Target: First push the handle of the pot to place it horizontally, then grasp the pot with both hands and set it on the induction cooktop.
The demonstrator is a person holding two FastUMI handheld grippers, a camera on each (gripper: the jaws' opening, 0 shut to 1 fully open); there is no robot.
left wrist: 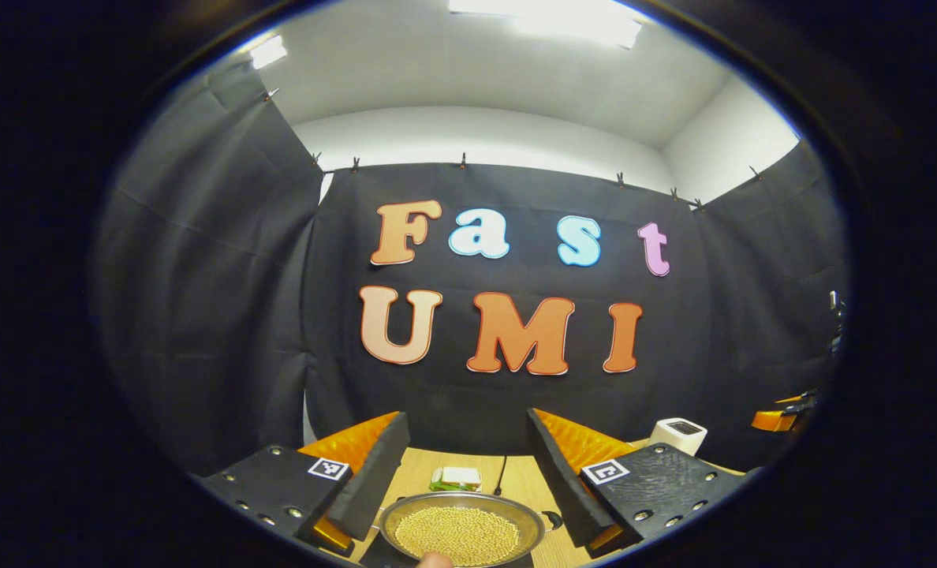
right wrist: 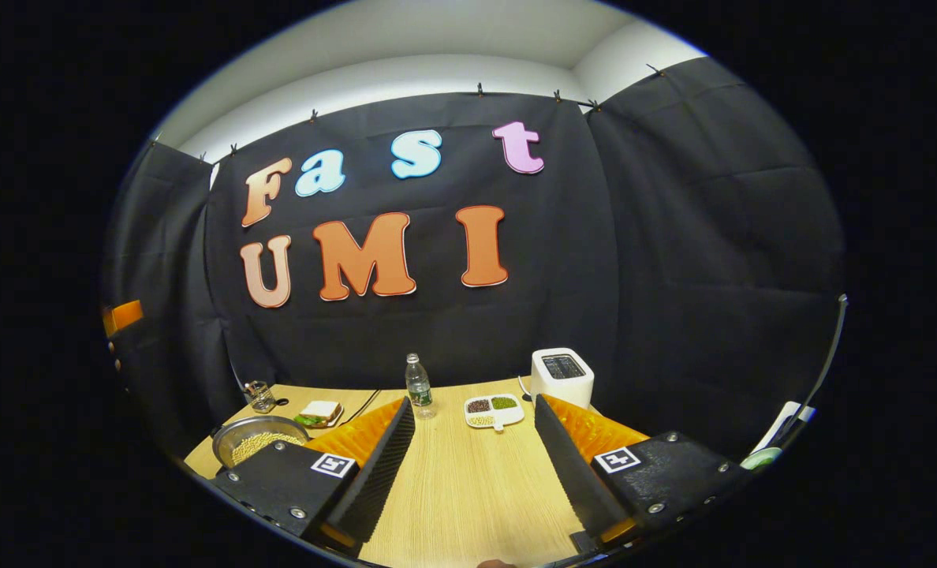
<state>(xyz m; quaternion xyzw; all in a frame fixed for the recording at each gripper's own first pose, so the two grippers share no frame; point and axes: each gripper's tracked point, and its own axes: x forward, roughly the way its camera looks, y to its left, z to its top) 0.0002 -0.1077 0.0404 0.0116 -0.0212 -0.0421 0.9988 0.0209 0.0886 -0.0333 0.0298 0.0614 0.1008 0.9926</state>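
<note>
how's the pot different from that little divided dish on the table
The pot is round, grey metal, with one open bowl heaped with pale yellow grains; the divided dish is white, roughly squarish, and split into compartments.
The pot holds one kind of filling; the divided dish holds dark, green and pale fillings apart.
In the right gripper view the pot sits at the table's left edge, the divided dish farther back beside the toaster.
Both rest on the wooden table.

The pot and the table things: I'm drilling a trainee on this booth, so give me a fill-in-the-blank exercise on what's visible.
1. The pot is filled with small ____ grains.
2. In the right gripper view, the toaster is coloured ____.
3. The water bottle stands ____ on the table.
4. Both the left gripper and the right gripper have their jaws ____.

Missing words: yellow; white; upright; open
</note>
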